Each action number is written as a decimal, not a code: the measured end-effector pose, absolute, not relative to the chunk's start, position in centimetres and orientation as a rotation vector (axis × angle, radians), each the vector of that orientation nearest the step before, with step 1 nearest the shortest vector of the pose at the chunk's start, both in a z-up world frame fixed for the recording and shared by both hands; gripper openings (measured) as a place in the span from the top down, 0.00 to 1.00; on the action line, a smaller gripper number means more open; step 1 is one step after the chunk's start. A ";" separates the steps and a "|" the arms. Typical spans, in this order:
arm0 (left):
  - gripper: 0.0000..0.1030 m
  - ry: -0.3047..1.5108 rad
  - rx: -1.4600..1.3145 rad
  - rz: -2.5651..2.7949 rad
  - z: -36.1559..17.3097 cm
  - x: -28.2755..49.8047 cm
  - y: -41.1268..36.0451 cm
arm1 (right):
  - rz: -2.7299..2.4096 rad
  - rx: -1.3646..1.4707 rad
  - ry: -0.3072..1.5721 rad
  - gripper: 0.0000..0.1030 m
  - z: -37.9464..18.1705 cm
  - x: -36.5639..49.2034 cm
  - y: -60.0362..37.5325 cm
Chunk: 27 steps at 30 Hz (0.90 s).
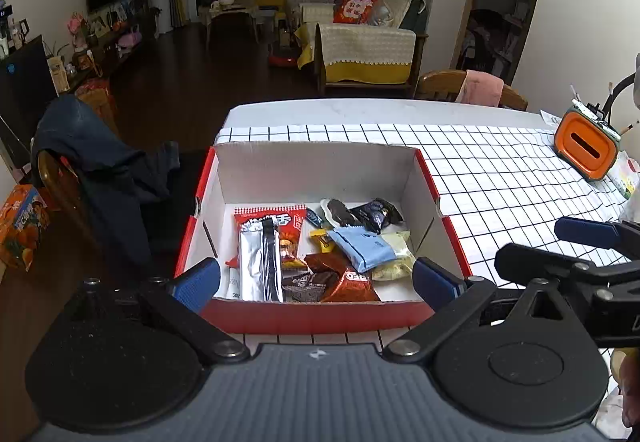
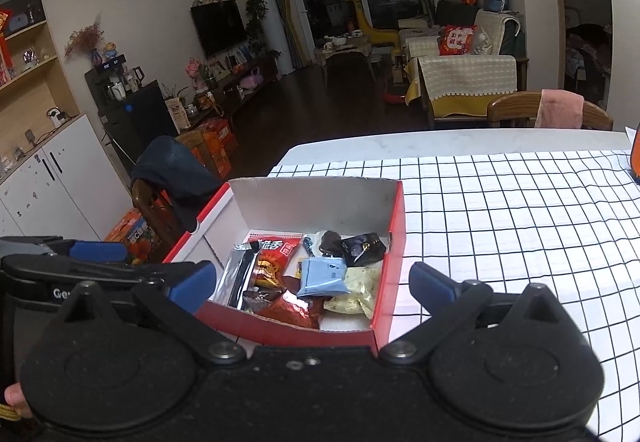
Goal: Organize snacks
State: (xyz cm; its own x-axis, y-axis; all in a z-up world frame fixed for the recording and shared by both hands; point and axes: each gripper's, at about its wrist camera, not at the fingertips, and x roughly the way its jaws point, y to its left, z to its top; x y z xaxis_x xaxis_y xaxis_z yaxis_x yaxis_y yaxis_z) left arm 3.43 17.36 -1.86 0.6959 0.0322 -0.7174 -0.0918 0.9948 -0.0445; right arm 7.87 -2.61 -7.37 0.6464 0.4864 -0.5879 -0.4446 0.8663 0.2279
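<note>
A red cardboard box [image 1: 428, 178] with a white inside stands on the checked tablecloth near the table's left edge; it also shows in the right wrist view [image 2: 396, 226]. It holds several snack packets: a red bag [image 1: 280, 222], a silver pack [image 1: 254, 262], a light blue packet [image 1: 362, 248], a red chocolate wrapper [image 1: 340, 282], dark wrapped pieces [image 1: 376, 214]. My left gripper [image 1: 316, 280] is open and empty, just before the box's near wall. My right gripper [image 2: 312, 286] is open and empty, over the box's near side; it also shows at the left wrist view's right edge [image 1: 560, 254].
An orange and green holder [image 1: 586, 150] with pens stands at the table's far right. A chair with a dark jacket [image 1: 96, 170] stands left of the box. A wooden chair with a pink cloth [image 2: 556, 110] is at the far edge. The checked cloth [image 2: 520, 222] stretches right.
</note>
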 end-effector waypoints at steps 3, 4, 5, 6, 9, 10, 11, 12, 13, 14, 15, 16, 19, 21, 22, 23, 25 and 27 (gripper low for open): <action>0.00 0.798 -0.090 0.067 -1.8 3.4 17.4 | 0.523 0.068 0.689 0.00 -7.4 7.9 -2.6; 0.00 0.797 -0.094 0.067 -1.8 3.4 17.4 | 0.523 0.069 0.689 0.00 -7.4 8.0 -2.6; 0.00 0.797 -0.095 0.068 -1.8 3.4 17.4 | 0.522 0.069 0.688 0.00 -7.4 7.9 -2.6; 0.00 0.798 -0.095 0.068 -1.8 3.3 17.3 | 0.519 0.067 0.687 0.00 -7.4 7.9 -2.6; 0.00 0.797 -0.093 0.067 -1.8 3.3 17.3 | 0.515 0.069 0.687 0.00 -7.4 8.0 -2.6; 0.00 0.798 -0.092 0.067 -1.8 3.4 17.3 | 0.514 0.071 0.688 0.00 -7.4 8.0 -2.6; 0.00 0.798 -0.092 0.065 -1.8 3.4 17.2 | 0.513 0.073 0.690 0.00 -7.4 8.1 -2.7; 0.00 0.798 -0.092 0.064 -1.8 3.4 17.1 | 0.513 0.072 0.690 0.00 -7.4 8.1 -2.7; 0.00 0.798 -0.092 0.063 -1.8 3.4 17.1 | 0.512 0.073 0.690 0.00 -7.4 8.0 -2.6; 0.00 0.799 -0.092 0.063 -1.8 3.3 17.1 | 0.513 0.073 0.690 0.00 -7.5 8.0 -2.6; 0.00 0.799 -0.092 0.063 -1.8 3.3 17.1 | 0.513 0.072 0.690 0.00 -7.5 8.0 -2.6; 0.00 0.799 -0.091 0.063 -1.8 3.3 17.1 | 0.514 0.072 0.690 0.00 -7.5 8.0 -2.6; 0.00 0.797 -0.085 0.062 -1.8 3.4 17.1 | 0.515 0.071 0.691 0.00 -7.5 8.1 -2.6; 0.00 0.794 -0.081 0.063 -1.7 3.5 17.1 | 0.515 0.072 0.693 0.00 -7.5 8.1 -2.6; 0.00 0.790 -0.082 0.066 -1.7 3.5 17.2 | 0.515 0.072 0.692 0.00 -7.5 8.1 -2.6; 0.00 0.786 -0.085 0.069 -1.6 3.5 17.3 | 0.515 0.072 0.691 0.00 -7.5 8.1 -2.6; 0.00 0.782 -0.093 0.068 -1.6 3.6 17.5 | 0.514 0.072 0.692 0.00 -7.5 8.1 -2.5; 0.00 0.779 -0.095 0.065 -1.5 3.6 17.5 | 0.514 0.073 0.693 0.00 -7.5 8.1 -2.5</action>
